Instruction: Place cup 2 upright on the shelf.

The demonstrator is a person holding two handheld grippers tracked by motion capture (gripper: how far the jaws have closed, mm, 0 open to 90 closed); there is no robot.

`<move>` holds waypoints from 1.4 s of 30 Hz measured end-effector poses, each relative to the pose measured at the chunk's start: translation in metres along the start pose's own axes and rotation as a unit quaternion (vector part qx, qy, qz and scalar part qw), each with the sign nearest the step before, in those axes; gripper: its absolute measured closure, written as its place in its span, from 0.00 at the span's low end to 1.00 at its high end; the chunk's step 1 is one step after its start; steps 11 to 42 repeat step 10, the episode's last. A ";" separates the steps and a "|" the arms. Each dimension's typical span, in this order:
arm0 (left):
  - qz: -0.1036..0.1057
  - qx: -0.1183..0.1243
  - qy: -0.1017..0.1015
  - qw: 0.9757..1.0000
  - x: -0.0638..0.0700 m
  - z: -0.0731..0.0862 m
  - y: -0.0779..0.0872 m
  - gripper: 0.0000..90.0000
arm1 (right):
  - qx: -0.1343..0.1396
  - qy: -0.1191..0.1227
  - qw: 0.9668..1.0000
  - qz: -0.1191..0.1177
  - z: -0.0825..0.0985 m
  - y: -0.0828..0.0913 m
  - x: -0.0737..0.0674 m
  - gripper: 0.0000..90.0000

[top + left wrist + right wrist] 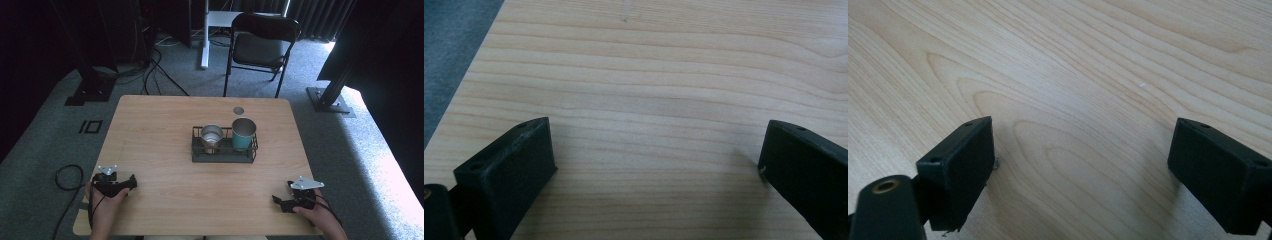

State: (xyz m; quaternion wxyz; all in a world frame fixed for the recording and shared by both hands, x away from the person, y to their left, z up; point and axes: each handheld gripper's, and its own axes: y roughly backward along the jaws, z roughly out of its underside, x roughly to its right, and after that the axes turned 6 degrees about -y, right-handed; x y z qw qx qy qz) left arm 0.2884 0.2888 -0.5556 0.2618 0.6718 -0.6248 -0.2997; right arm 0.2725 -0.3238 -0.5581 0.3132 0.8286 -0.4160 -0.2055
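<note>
a black wire rack [224, 154] sits near the middle of the wooden table [165, 195], a little toward the far edge, and holds two cups upright side by side: a bare steel cup [212, 135] in its left part and a taller teal cup [243, 133] in its right part, the two close together. just beyond the rack a small round grey cap [238, 110] is set into the tabletop. past the table's far edge a black folding chair [261, 42] stands on the grey carpet [45, 145], with dark stand feet and cables to either side. nothing lies on the bare wood between the rack and the near edge. the left gripper [131, 183] rests at the near left corner, held in the person's left hand [106, 204], well apart from the rack and pointing roughly right across the table. the right gripper [276, 201] rests at the near right corner in the right hand [316, 214], likewise well apart from the rack. in the left gripper view the left gripper [656, 155] has its jaws spread wide over bare wood grain, with nothing between them; in the right gripper view the right gripper [1083, 150] is equally wide apart and grips nothing.
</note>
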 end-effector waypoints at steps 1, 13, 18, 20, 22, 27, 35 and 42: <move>0.000 0.000 0.000 1.000 0.000 0.000 0.000 0.01 | 0.000 0.000 1.000 0.000 0.000 0.000 0.000 0.12; -0.001 -0.001 0.001 1.000 0.000 0.000 0.000 0.01 | 0.000 0.000 1.000 0.000 0.000 0.000 0.000 0.12; -0.001 -0.001 0.001 1.000 0.000 0.000 0.000 0.01 | 0.000 0.000 1.000 0.000 0.000 0.000 0.000 0.12; -0.001 -0.001 0.001 1.000 0.000 0.000 0.000 0.01 | 0.000 0.000 1.000 0.000 0.000 0.000 0.000 0.12; -0.001 -0.001 0.001 1.000 0.000 0.000 0.000 0.01 | 0.000 0.000 1.000 0.000 0.000 0.000 0.000 0.12; -0.001 -0.001 0.001 1.000 0.000 0.000 0.000 0.01 | 0.000 0.000 1.000 0.000 0.000 0.000 0.000 0.12; -0.001 -0.001 0.001 1.000 0.000 0.000 0.000 0.01 | 0.000 0.000 1.000 0.000 0.000 0.000 0.000 0.12; -0.001 -0.001 0.001 1.000 0.000 0.000 0.000 0.01 | 0.000 0.000 1.000 0.000 0.000 0.000 0.000 0.12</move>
